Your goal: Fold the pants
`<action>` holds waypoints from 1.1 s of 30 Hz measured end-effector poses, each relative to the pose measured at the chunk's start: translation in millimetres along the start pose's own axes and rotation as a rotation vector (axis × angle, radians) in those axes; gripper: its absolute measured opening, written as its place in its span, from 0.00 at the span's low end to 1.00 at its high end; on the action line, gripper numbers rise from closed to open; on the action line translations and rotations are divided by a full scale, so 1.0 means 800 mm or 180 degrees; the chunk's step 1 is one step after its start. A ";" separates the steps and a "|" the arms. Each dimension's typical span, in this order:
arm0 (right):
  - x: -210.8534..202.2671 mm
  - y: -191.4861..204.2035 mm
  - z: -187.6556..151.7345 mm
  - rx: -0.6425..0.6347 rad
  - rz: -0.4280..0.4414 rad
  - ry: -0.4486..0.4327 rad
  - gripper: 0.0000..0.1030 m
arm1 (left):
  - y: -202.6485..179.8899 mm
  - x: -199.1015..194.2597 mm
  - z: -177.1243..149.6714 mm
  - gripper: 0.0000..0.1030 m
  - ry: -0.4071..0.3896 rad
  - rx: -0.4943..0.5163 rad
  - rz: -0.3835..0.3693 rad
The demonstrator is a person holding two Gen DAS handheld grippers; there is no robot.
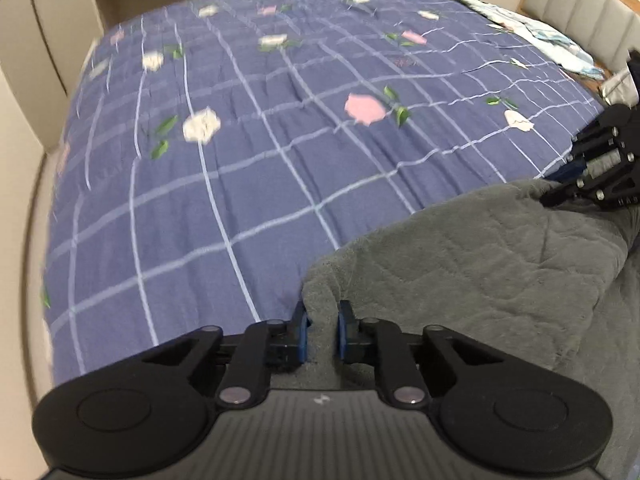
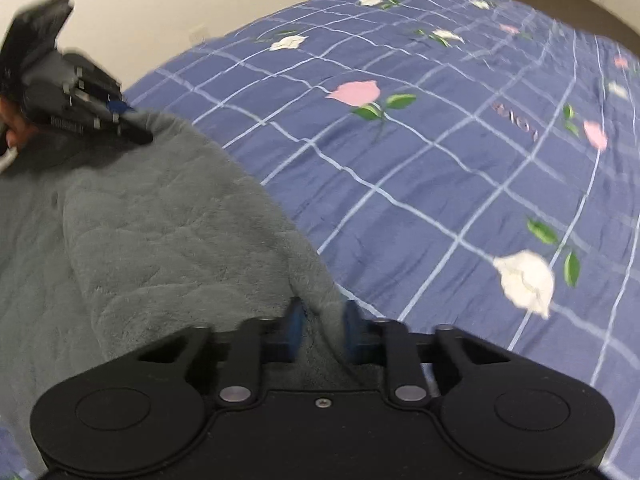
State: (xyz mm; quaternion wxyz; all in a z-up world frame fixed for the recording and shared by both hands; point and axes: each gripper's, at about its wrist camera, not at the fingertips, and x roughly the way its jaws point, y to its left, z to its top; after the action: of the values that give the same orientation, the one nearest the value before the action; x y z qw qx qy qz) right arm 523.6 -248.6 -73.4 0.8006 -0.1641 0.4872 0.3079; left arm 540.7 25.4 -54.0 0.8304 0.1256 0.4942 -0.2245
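The grey fleece pants lie on the bed near its edge, on a blue checked bedspread printed with pink and white roses. Both handheld tools are down at the far edge of the garment, one at each corner. The left gripper has its blue-padded fingers pinched together on a fold of the fleece at the left corner, the cloth bunched up between them. The right gripper is the same at the other corner: its fingers are closed on a ridge of grey fabric that rises between the pads. From each tool's camera the other one shows at the far end of that edge, its tips touching the cloth. A padded headboard stands at the far right, with some pale crumpled bedding beside it.
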 end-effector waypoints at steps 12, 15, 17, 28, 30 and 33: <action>-0.013 0.011 0.090 -0.0278 -0.0756 -0.0527 0.06 | 0.045 -0.033 0.014 0.12 -0.0188 -0.0849 0.0393; 0.023 0.013 0.086 -0.0287 -0.0786 -0.0363 0.06 | 0.046 -0.013 0.007 0.12 -0.0116 -0.0901 0.0420; 0.029 0.014 0.079 -0.0213 -0.0771 -0.0393 0.06 | 0.047 -0.009 0.005 0.11 -0.0118 -0.0943 0.0420; -0.055 0.033 0.065 -0.0002 -0.0605 -0.0657 0.06 | 0.024 -0.075 0.001 0.11 -0.0412 -0.0918 0.0405; -0.073 0.043 0.061 -0.0021 -0.0615 -0.0673 0.06 | 0.017 -0.091 0.000 0.11 -0.0453 -0.0892 0.0421; -0.102 0.061 0.052 -0.0088 -0.0636 -0.0713 0.06 | 0.005 -0.113 -0.004 0.11 -0.0505 -0.0874 0.0445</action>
State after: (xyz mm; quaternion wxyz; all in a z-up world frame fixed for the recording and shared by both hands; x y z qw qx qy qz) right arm 492.7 -215.3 19.8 0.8742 -0.1873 0.3718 0.2498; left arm 503.6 52.8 23.5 0.8898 0.0269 0.4431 -0.1058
